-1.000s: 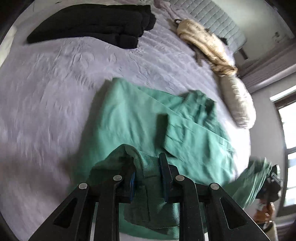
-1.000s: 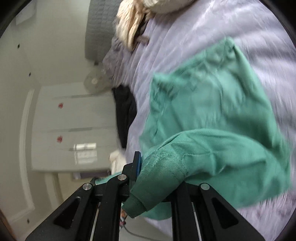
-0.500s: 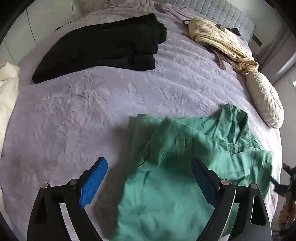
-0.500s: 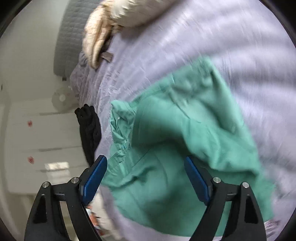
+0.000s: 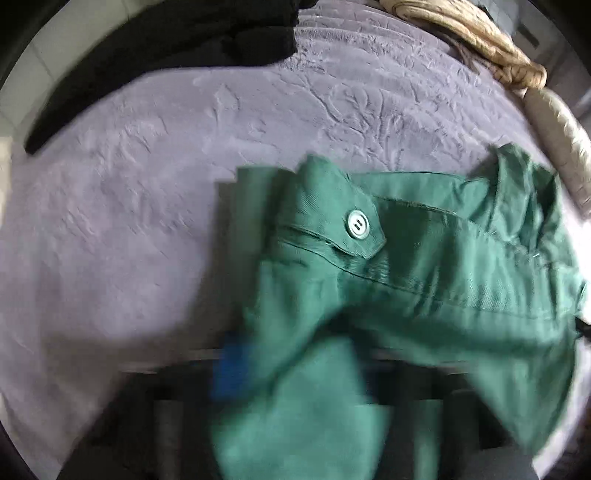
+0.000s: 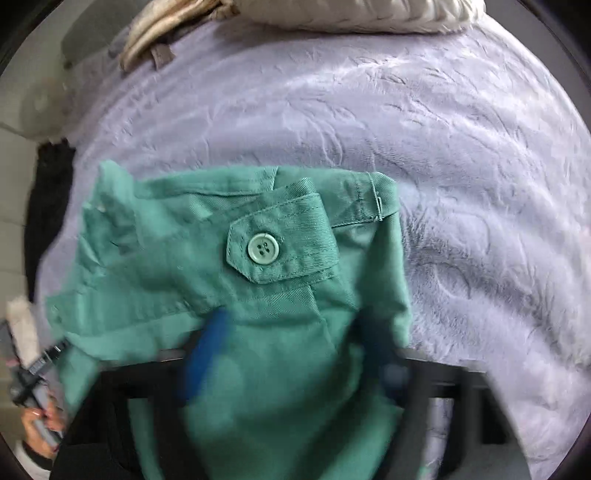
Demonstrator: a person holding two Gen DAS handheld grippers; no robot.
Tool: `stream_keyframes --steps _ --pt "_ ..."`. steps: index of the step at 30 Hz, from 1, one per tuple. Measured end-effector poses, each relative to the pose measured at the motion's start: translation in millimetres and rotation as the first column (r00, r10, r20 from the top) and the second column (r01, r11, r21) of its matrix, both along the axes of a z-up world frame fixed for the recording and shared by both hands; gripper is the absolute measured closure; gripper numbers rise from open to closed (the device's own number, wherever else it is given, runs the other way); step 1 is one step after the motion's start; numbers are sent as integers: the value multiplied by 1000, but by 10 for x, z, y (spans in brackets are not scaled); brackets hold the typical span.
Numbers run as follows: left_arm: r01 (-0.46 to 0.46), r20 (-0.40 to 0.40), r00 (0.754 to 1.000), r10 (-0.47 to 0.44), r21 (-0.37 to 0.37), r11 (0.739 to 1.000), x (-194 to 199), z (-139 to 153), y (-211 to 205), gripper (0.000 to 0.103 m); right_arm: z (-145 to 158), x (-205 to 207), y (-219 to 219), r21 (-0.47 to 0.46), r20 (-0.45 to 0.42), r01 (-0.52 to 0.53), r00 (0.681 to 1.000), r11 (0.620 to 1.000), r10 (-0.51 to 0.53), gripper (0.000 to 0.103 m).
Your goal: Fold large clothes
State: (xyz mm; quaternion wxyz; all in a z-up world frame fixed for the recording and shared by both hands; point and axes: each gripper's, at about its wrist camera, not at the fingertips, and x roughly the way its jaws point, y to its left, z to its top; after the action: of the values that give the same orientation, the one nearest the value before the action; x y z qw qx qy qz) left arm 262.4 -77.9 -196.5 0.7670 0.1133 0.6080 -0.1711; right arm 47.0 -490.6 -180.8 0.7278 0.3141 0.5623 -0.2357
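Bed (image 5: 155, 206): lavender plush cover, wrinkled texture all over. Left wrist view: green button-tab garment (image 5: 424, 258) lies on it from centre to 4 o'clock, partly bunched and blurred near the lens. Black folded clothes (image 5: 177, 48) at 11 o'clock, near the bed edge. Beige crumpled garment (image 5: 476, 40) at 1 o'clock, cream pillow (image 5: 561, 136) just below it at 2 o'clock. Right wrist view: same pillow (image 6: 354, 14) at 12 o'clock, black clothes (image 6: 48, 206) at 9 o'clock.
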Motion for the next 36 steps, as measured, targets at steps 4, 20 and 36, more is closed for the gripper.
stream_keyframes --steps 4,20,36 --pt "-12 92 996 19 -80 997 -95 285 184 91 362 -100 116 -121 77 -56 995 991 66 93" --pt "2 184 983 -10 40 999 -227 474 314 90 476 -539 -107 -112 118 93 990 989 -80 94" --pt "64 67 996 -67 36 997 -981 24 648 90 53 -850 939 16 54 -149 988 989 148 94"
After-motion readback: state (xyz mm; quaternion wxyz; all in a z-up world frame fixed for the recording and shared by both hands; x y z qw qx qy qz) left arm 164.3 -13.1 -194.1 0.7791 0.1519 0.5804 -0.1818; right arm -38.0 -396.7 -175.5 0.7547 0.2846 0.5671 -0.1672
